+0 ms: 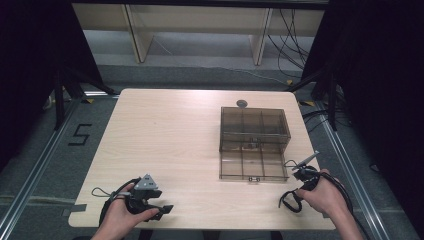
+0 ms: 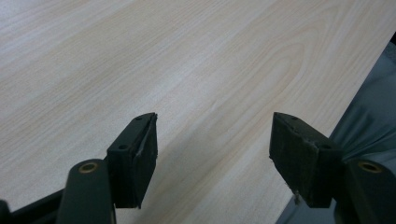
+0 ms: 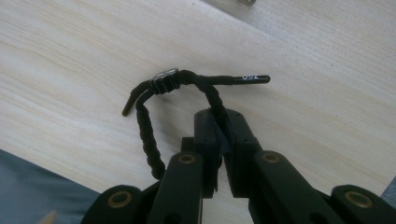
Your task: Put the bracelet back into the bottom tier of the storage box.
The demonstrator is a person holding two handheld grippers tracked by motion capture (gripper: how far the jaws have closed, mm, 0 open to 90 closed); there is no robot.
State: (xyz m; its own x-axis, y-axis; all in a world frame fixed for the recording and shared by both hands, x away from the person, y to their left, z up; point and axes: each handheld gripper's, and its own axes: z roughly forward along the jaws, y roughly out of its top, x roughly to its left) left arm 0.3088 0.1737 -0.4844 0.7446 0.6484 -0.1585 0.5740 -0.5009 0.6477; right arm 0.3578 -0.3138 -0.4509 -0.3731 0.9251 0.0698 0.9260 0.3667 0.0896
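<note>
Right gripper (image 3: 223, 140) clenched on a black braided cord (image 3: 148, 135), loop and metal clasp hanging just past the tips, right beside the box (image 1: 254, 142), off its near right corner. Seen from above (image 1: 303, 172) at the same spot, close to the open lid. Left gripper (image 1: 162, 210) released, jaws standing wide over bare wood, well apart from the box, down by the near left edge. Judging by that: cord picked up and gripped, box already open, placing into a compartment not yet done. Something small inside the box near the hinge line, too small to name. Pale woodgrain table (image 1: 165, 130), a small round dark thing just behind the box. Beyond: grey floor, a "5" marked left of the table, cables trailing, dark curtains either side.
</note>
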